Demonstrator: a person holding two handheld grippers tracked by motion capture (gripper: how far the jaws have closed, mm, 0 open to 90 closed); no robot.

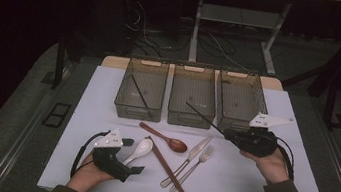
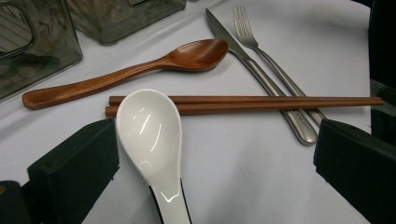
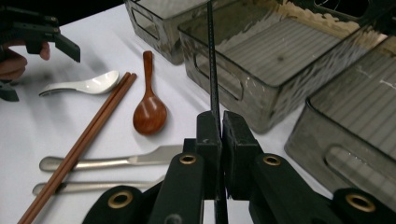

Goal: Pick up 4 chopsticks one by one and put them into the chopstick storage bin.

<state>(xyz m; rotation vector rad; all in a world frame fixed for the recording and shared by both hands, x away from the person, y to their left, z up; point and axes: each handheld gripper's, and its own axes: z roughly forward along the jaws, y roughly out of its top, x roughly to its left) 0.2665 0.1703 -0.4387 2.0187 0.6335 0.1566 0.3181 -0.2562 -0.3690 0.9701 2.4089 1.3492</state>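
Fingers of my right gripper [image 3: 218, 126] are pressed together on a thin black chopstick [image 1: 204, 117], pinched near one end. Its free length slants up and left over the front wall of the middle bin [image 1: 190, 119]. Another black chopstick [image 1: 139, 91] already lies in the left bin [image 1: 124, 92]; the right bin [image 1: 252, 118] looks bare.

I judge the held stick to be light, stiff and smooth, so it could slip or swivel in the pads. A grip nearer its middle would steady it.

Fingers of my left gripper [image 2: 215, 154] stand wide apart, one each side of a white spoon [image 2: 150, 135] on the table [image 1: 93, 130]. That spoon is glossy, probably ceramic: slippery, breakable, heavier at the bowl. I would take it by the handle just behind the bowl.

Beside it lie a pair of brown wooden chopsticks [image 2: 261, 103], matte and straight, a wooden spoon [image 2: 140, 70] with a warm polished sheen, and a steel knife [image 2: 261, 74] and fork [image 2: 271, 60]. All three bins are smoky, translucent plastic with ribbed floors.
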